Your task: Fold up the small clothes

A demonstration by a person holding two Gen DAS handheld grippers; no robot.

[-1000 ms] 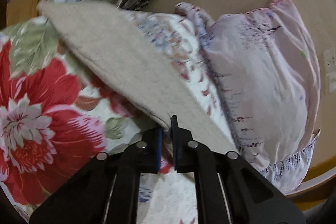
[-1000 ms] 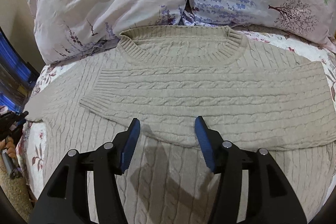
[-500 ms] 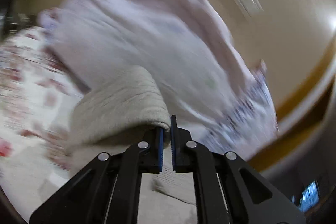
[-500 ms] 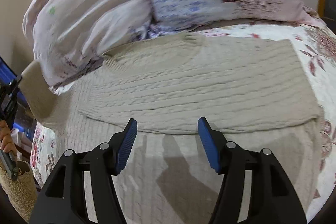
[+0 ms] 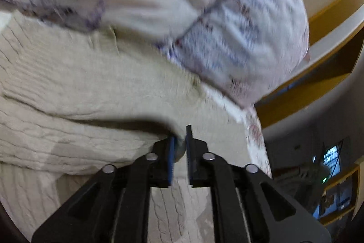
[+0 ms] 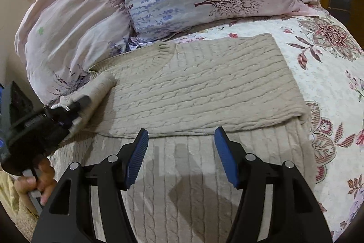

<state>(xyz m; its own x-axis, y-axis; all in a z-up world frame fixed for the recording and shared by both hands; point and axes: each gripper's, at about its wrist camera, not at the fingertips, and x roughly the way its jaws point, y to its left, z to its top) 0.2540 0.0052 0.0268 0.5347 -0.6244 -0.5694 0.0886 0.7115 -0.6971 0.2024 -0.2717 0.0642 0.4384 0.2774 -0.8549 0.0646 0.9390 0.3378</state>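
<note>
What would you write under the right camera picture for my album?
Open right tool hovers over a beige knitted sweater on a flowery bed, while the left tool brings a sleeve across.

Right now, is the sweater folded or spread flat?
Partly folded. One side of the sweater lies doubled over the body, and the left gripper, fingers opening, brings the other sleeve across.

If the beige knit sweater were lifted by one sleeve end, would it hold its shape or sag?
Probably sag: the sleeve in the left gripper, whose jaws are opening, droops in a soft roll. The sweater looks thick and cable-knit, so likely fairly heavy for its size. Its coarse texture should grip the bedspread rather than slide.
</note>
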